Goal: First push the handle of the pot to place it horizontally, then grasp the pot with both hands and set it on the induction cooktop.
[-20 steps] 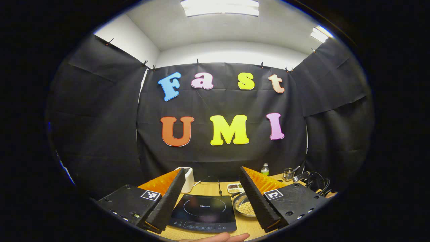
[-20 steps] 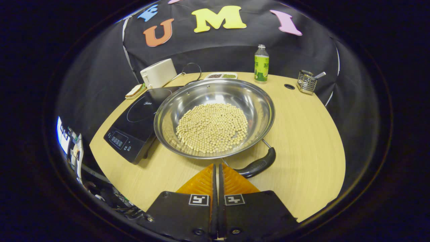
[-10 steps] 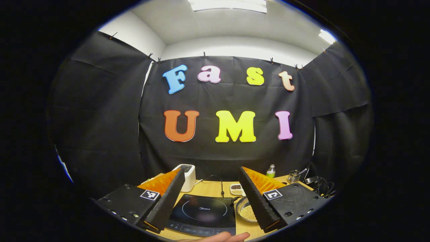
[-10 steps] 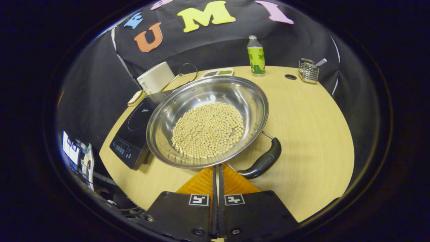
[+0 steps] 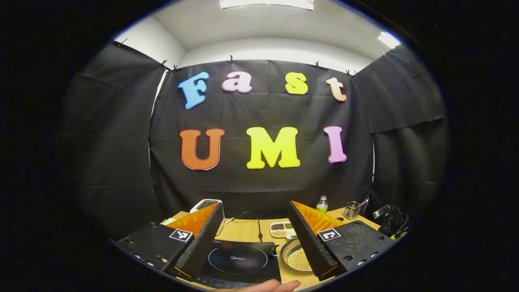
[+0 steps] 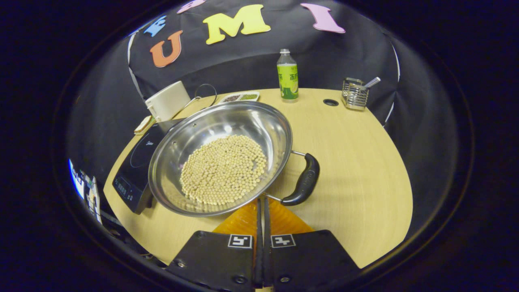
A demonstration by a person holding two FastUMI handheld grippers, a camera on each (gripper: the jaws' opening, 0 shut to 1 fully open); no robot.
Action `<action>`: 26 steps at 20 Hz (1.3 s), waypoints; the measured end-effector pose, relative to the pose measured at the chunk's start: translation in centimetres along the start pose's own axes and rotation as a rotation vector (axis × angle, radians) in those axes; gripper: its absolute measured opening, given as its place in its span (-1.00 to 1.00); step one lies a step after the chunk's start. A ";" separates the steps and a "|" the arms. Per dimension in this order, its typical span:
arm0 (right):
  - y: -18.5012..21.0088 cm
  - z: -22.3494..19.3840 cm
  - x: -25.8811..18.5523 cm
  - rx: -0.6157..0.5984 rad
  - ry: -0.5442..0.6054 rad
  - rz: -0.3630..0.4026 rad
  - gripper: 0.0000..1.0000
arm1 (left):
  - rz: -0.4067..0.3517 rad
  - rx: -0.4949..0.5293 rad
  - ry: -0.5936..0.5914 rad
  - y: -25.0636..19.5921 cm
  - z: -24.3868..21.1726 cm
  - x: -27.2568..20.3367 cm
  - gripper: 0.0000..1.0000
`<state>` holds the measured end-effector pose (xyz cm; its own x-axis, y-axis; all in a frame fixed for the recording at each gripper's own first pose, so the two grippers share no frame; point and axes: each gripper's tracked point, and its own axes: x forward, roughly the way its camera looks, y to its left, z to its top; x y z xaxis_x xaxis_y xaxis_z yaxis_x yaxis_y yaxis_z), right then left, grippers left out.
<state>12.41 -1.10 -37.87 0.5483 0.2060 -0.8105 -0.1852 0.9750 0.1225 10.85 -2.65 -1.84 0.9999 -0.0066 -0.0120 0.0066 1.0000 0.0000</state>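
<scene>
Presently catalogued: steel pot (image 6: 221, 156), wide and shallow, loaded with pale beans (image 6: 223, 169); standing on the desk (image 6: 357, 162) beside the induction cooktop (image 6: 134, 168), rim overlapping the cooktop's near edge. Black handle (image 6: 303, 183) on two wire stems at the pot's right side; opposite handle (image 5: 275, 248) glimpsed in the left gripper view. Right gripper (image 6: 261, 211) pressed together, empty, tips at or just under the near rim beside the handle's lower stem; contact not resolvable. Left gripper (image 5: 255, 219) spread wide, empty, held above the cooktop. Handling, judged: rigid, polished and slippery at the rim, moderately heavy; loose load prone to rolling and spilling if tipped. Best hold: the two handles, one per gripper, kept level.
</scene>
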 end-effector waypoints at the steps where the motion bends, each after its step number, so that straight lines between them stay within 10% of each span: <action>1: -0.4 0.3 0.1 -0.001 -0.006 -0.010 -0.92 | -0.001 -0.006 0.004 -0.1 -0.2 0.4 0.92; 13: -3.4 3.6 1.1 -0.041 -0.046 -0.104 -0.93 | 0.050 -0.073 0.084 1.1 -4.8 3.1 0.88; 24: -4.6 9.7 -4.3 -0.042 -0.325 -0.192 -0.99 | -0.021 -0.095 0.231 -1.7 -11.3 5.6 0.89; 26: -4.0 10.9 -4.8 -0.053 -0.376 -0.188 -0.66 | -0.051 -0.097 0.276 -2.9 -13.0 6.1 0.89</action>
<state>19.36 -5.09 -28.23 0.8342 0.0503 -0.5491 -0.0898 0.9949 -0.0453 16.73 -5.61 -14.94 0.9572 -0.0699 -0.2810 0.0424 0.9938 -0.1030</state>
